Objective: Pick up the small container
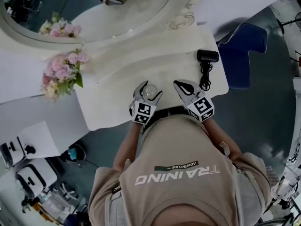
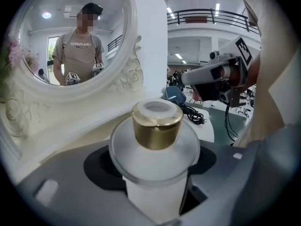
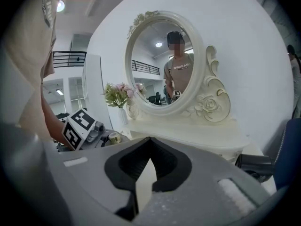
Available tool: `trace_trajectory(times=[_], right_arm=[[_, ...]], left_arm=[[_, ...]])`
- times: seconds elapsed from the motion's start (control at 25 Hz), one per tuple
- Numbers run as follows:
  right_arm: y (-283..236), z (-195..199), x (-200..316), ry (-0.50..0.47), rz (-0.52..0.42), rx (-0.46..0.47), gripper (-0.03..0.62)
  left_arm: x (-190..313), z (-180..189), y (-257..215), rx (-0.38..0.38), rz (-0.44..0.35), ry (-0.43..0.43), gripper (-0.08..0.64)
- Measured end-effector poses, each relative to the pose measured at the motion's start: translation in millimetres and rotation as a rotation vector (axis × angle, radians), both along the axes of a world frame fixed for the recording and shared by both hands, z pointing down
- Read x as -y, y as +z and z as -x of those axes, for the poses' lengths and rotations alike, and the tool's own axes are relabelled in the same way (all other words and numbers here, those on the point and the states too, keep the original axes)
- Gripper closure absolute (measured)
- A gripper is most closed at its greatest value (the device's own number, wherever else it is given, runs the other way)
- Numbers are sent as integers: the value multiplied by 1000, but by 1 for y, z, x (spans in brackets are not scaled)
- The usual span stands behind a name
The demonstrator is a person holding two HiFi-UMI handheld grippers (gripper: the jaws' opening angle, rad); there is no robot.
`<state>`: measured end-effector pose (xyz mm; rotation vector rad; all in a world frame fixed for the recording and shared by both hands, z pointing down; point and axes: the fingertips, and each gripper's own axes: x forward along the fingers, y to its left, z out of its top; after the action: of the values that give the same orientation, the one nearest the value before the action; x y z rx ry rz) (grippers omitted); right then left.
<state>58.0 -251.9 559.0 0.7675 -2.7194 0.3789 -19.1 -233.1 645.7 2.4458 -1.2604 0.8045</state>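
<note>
Fingers (image 2: 66, 178) of the left gripper (image 1: 148, 90) pinch the container (image 2: 156, 140), a small frosted jar with a gold cap, one on each side of its round shoulder. The jar stands upright between them, cap towards the mirror (image 1: 94, 22), over the front part of the white table (image 1: 141, 60). Whether its base touches the tabletop cannot be told. The right gripper (image 1: 181, 84) hangs just beside it, over the same front edge, with its jaws pressed together at the tips and nothing between them. A black device (image 1: 207, 55) lies near the table's right end, its cord (image 1: 205, 74) coiled in front of it, close to the right gripper. Pink flowers (image 1: 63, 72) stand at the table's left end, well apart from both grippers. A blue chair (image 1: 244, 51) sits beyond the right end.
</note>
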Motion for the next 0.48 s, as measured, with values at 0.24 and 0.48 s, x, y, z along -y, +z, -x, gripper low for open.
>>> trace_trajectory(times=[0.24,0.48], right_arm=[[-5,9,-2,-33,-24,7,589],[-10,9,7,-20,-55,20,589]], left_arm=[[-4,11,-42,-37,0,-56,202],[4,23,-77,-29,-59,-76,202]])
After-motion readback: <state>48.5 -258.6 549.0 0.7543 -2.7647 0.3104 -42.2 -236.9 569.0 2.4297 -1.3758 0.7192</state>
